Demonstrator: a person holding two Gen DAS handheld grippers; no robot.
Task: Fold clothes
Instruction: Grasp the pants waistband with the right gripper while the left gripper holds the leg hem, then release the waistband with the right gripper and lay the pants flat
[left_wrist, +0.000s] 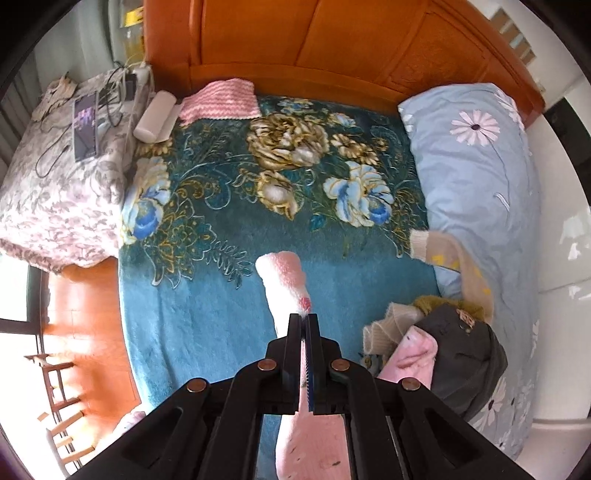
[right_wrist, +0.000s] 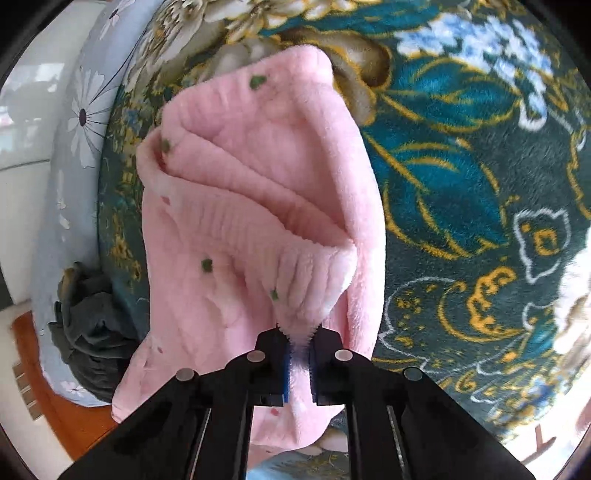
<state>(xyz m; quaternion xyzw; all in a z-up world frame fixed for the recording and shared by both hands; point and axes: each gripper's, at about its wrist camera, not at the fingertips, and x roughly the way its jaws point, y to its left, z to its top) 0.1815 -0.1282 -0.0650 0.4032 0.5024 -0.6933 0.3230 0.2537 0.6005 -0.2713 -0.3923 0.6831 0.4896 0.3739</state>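
Note:
A fluffy pink sock (left_wrist: 286, 284) with small dark dots lies stretched over the teal floral blanket (left_wrist: 221, 295). My left gripper (left_wrist: 303, 321) is shut on one end of it, near a red patch. In the right wrist view my right gripper (right_wrist: 298, 332) is shut on a bunched fold of the same pink sock (right_wrist: 258, 192), which fills the middle of the view and folds over itself.
A pile of clothes (left_wrist: 443, 343) with a dark garment, a pink piece and a beige sock lies at the right by the light blue flowered quilt (left_wrist: 476, 177). A pink striped towel (left_wrist: 221, 99) lies by the wooden headboard (left_wrist: 332, 40). A bedside table (left_wrist: 62, 166) with cables stands left.

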